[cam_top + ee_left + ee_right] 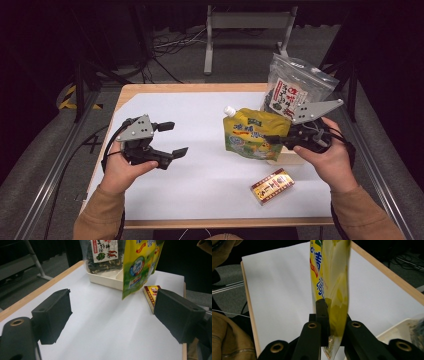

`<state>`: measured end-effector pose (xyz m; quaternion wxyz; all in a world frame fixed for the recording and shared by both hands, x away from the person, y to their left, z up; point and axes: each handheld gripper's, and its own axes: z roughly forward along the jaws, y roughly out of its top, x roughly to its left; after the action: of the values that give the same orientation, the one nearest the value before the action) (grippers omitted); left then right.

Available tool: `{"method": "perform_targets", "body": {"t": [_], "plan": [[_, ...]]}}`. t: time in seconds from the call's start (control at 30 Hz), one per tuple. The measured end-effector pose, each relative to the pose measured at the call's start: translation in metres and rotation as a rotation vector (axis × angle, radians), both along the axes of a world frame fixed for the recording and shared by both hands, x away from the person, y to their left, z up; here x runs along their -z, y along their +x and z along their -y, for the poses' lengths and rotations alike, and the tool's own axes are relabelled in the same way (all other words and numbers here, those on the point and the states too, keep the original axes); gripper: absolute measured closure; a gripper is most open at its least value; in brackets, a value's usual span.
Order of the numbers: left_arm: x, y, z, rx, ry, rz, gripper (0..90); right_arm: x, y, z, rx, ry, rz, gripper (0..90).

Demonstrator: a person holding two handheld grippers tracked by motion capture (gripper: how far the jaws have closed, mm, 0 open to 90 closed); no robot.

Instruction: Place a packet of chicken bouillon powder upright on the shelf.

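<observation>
High view first: the broad white-topped wooden table (200, 170), and above its right side the yellow spouted drink pouch (255, 134) hangs clear of the surface, pinched at its edge by the right gripper (280, 140). Behind it a clear bag of dark dried seaweed (295, 90) stands in a cream tray (105, 281). Left gripper (167, 140) hovers spread and empty. Smallest, a red-and-gold box (272, 186) lies near the front edge.

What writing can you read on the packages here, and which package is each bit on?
Yellow spouted pouch, held in the right gripper: blue East Asian characters, too blurred to quote.
Clear seaweed bag standing in the white tray: red characters on a white label, too small to read.
Small red and gold box on the table: printed text, illegible.
No brand, number or sign reads clearly.
</observation>
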<state>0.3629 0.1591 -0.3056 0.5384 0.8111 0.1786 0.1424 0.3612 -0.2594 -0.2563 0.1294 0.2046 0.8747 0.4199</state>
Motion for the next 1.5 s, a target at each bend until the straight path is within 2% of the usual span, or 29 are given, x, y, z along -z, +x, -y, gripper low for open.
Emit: {"method": "perform_targets", "body": {"t": [0.33, 0.57, 1.1, 1.5], "plan": [[0.008, 0.007, -0.006, -0.03, -0.006, -0.017, 12.7, -0.016, 0.006, 0.022, 0.031, 0.016, 0.052, 86.1], [0.011, 0.009, -0.01, -0.045, -0.005, -0.029, 12.5, -0.022, 0.011, 0.037, 0.054, 0.013, 0.065, 86.2], [0.02, 0.012, -0.024, -0.103, 0.001, -0.043, 10.8, -0.024, 0.019, 0.07, 0.102, 0.018, 0.08, 86.3], [0.022, 0.012, -0.029, -0.122, 0.007, -0.056, 9.8, -0.017, 0.028, 0.09, 0.14, 0.028, 0.078, 86.3]]}}
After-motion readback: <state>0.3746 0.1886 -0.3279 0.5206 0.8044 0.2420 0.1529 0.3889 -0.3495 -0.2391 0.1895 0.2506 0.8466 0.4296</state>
